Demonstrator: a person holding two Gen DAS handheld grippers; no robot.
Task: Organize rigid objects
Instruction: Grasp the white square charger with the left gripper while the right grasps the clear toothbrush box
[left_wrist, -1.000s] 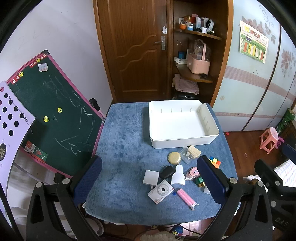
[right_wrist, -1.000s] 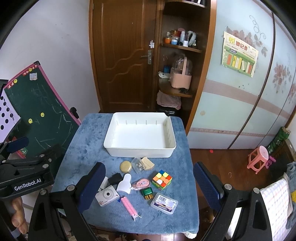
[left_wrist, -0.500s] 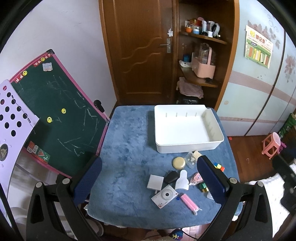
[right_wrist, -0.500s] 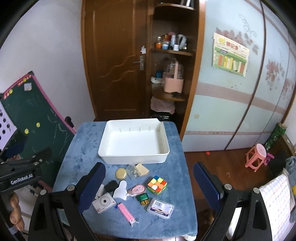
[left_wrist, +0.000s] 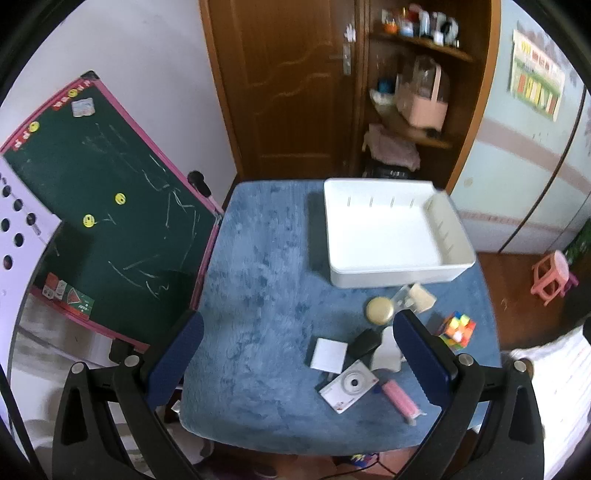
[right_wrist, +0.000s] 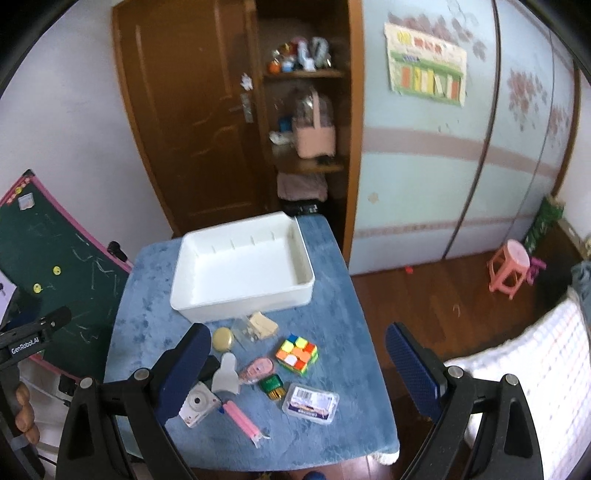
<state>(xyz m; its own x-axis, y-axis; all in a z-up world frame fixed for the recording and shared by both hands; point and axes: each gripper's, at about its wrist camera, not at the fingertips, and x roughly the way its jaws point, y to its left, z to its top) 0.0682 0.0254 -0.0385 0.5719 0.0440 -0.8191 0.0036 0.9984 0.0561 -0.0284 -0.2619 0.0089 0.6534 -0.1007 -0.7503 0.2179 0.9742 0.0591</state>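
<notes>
Rigid objects lie in a loose group on the near right part of the tabletop (left_wrist: 258, 295), and none of them is yet in the white tray (left_wrist: 391, 236), so you are at the very beginning of the task. The tray stands empty at the far side of the blue cover, just behind the group.

From left to right you have: a white square pad (left_wrist: 329, 355), a black item (left_wrist: 364, 341) just beside it, a small white camera (left_wrist: 349, 386) at the near edge, a round gold tin (left_wrist: 379, 311), a white scoop-like piece (right_wrist: 226, 374), a pink tube (right_wrist: 242, 419), a pink tape dispenser (right_wrist: 257, 369), a clear small box with a beige piece (right_wrist: 258, 326) close to the tray wall, a small green item (right_wrist: 272, 384), a colour cube (right_wrist: 296, 353), and a flat clear case (right_wrist: 310, 401) most to the right.

Your left hand-held gripper (left_wrist: 295, 354) hangs above the tabletop with its jaws wide apart and holds nothing. Your right hand-held gripper (right_wrist: 295, 362) is also wide apart and empty, high over the group. All items remain to be moved.
</notes>
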